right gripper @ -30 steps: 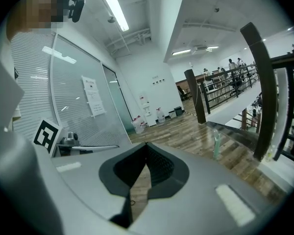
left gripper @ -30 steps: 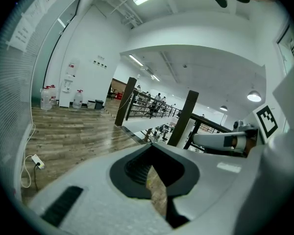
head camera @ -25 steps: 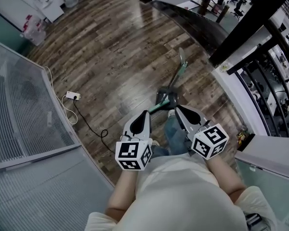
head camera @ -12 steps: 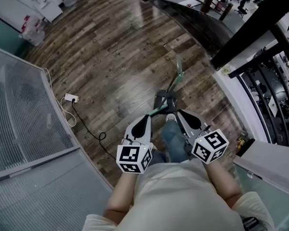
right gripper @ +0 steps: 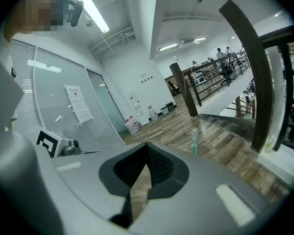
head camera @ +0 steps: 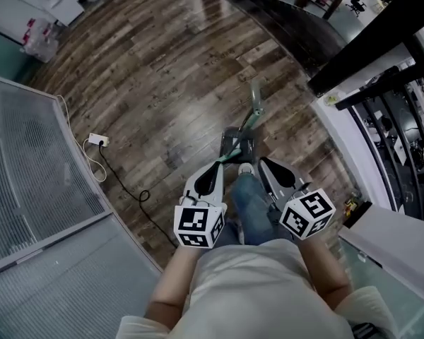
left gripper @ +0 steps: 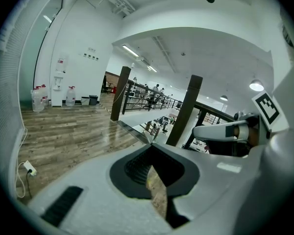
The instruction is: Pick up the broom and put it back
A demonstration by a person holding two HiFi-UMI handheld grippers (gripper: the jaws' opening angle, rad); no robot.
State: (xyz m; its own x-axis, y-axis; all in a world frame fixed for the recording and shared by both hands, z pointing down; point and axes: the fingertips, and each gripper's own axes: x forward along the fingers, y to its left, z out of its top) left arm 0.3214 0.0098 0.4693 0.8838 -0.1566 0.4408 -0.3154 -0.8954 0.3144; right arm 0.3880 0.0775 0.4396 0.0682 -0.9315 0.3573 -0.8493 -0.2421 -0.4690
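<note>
Standing on the wooden floor (head camera: 155,76) just short of the broom (head camera: 255,106) — facing it, with one shoe (head camera: 246,169) almost at its dark base. Seeming to be parked upright rather than lying flat, judging by the pale green handle rising off the boards in the right gripper view; not being touched by anything.

Holding the left gripper (head camera: 214,168) out low in front, jaws closed tip to tip, gripping nothing. Holding the right gripper (head camera: 263,163) alongside in the same way — jaws meeting at the tips, only floor showing through the slot beneath them, nothing caught. Pointing both a little downward, one on each side of the leg (head camera: 251,200), near the broom's base but apart from it.

Sitting at the very start of the job, by this evidence: no pick-up done, no carrying, no putting back. Needing first to open at least one set of jaws, then closing on the handle, lifting, and taking it to its place. Not being able to tell from these views where that place is. Leaving a power strip (head camera: 97,140) and its cord off to the left, well apart from the broom.
</note>
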